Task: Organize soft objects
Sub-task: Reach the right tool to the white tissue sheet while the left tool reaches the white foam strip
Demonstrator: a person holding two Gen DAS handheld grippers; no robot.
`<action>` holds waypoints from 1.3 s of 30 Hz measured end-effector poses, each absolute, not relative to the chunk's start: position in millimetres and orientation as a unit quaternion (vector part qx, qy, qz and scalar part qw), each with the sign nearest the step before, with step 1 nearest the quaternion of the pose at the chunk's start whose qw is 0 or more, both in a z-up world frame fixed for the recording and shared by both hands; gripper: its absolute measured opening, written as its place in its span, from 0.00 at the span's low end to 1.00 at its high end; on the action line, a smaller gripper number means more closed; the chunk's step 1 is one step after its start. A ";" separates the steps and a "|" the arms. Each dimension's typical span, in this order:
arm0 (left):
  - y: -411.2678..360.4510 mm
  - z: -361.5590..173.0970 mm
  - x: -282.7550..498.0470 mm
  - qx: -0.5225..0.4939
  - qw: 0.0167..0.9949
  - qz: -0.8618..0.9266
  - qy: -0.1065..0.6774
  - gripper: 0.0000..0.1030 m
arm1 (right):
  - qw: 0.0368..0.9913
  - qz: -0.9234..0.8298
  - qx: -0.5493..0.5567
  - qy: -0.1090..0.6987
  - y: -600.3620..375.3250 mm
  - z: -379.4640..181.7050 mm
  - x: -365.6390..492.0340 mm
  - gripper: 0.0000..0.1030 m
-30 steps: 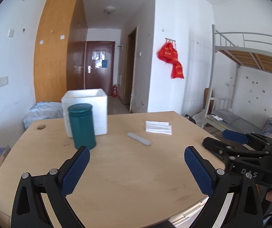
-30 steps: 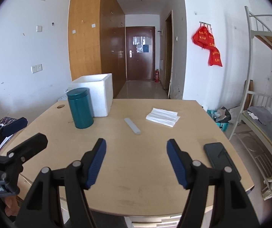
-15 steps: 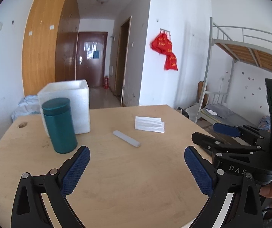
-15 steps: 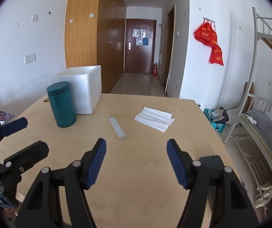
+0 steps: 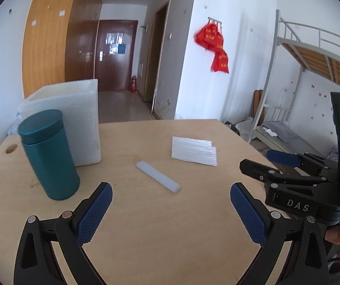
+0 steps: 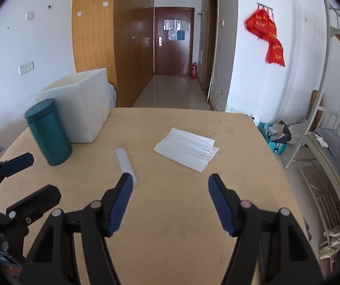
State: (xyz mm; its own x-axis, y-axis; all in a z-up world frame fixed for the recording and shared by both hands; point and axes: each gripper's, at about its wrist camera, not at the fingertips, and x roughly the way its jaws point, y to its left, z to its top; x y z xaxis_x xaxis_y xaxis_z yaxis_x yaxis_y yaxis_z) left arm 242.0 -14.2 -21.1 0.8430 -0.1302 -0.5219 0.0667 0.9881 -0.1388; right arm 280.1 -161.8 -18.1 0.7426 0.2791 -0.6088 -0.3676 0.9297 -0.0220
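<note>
Approach stage. Left gripper and right gripper: both wide, holding nothing, above table. Tissues lie flat mid-table, right of white strip; can and foam box at far left. Best come in low w/ right gripper and pinch the stack's near edge, since thin sheets slide. Bare wood top; dorm room, bunk at right.

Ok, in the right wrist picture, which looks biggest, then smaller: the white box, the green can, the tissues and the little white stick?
Largest to smallest, as they look:
1. white box
2. tissues and green can: about alike, and the can stands nearer, so no ranking
3. little white stick
</note>
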 end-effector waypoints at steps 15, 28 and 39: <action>-12.6 -43.3 315.3 -0.073 0.942 -0.030 0.326 0.97 | 0.909 0.177 -0.109 0.360 -154.8 -34.8 357.7 0.68; -7.5 -76.7 371.5 -0.091 0.922 -0.011 0.376 0.97 | 0.887 0.181 -0.138 0.402 -143.8 -58.3 415.3 0.68; -10.2 -95.8 393.3 -0.082 0.910 0.014 0.407 0.95 | 0.875 0.183 -0.133 0.429 -146.9 -78.4 434.9 0.68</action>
